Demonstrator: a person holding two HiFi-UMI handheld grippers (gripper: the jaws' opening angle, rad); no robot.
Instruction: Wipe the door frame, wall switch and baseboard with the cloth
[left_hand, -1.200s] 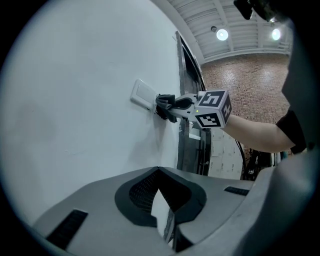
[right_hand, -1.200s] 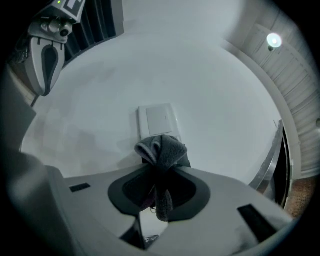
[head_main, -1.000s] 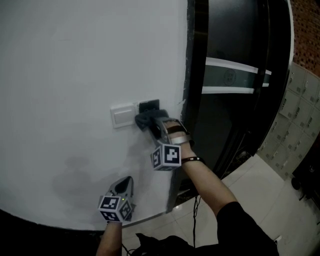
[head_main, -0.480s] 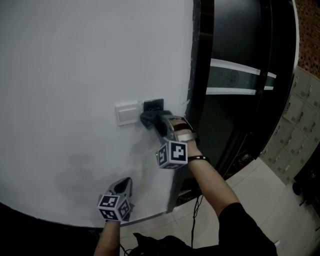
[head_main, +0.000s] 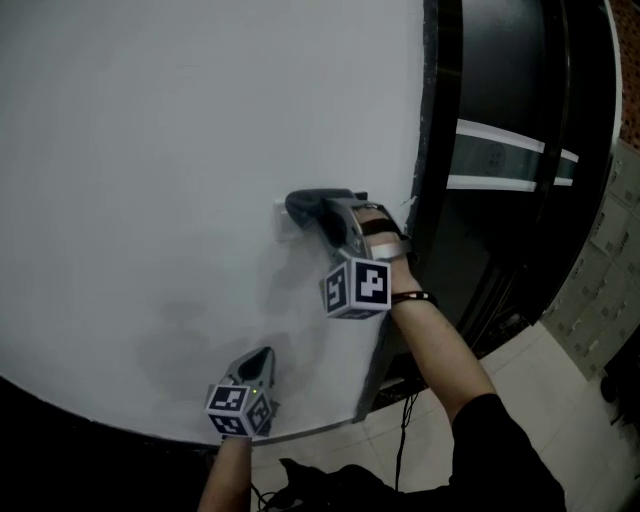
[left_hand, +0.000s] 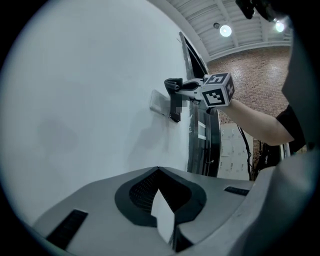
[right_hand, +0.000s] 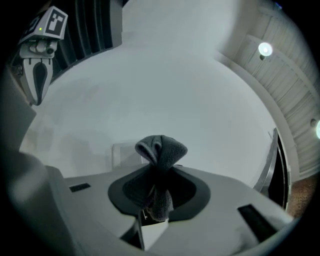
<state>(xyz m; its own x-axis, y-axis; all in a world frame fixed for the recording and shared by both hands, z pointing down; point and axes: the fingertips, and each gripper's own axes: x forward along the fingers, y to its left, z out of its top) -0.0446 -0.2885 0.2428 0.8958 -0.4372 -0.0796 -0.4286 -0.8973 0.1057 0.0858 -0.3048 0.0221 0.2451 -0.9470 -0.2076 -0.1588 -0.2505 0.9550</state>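
Observation:
My right gripper (head_main: 322, 213) is shut on a dark grey cloth (head_main: 302, 205) and holds it against the white wall at the wall switch (head_main: 283, 226), of which only the left edge shows. In the right gripper view the bunched cloth (right_hand: 161, 149) sticks out of the jaws in front of the white switch plate (right_hand: 121, 155). The black door frame (head_main: 436, 150) runs up just right of the gripper. My left gripper (head_main: 259, 357) hangs low near the wall, shut and holding nothing (left_hand: 159, 172). From it I see the right gripper (left_hand: 176, 85) at the switch (left_hand: 159, 102).
The white wall (head_main: 180, 130) fills the left and middle. A dark glass door (head_main: 510, 150) with a pale stripe stands right of the frame. Light floor tiles (head_main: 545, 385) lie at the lower right. A grey strip (head_main: 305, 432) edges the wall's bottom.
My right gripper has slid the cloth left, from beside the dark plate onto the white switch, now mostly covered. The left gripper has stayed low by the wall.

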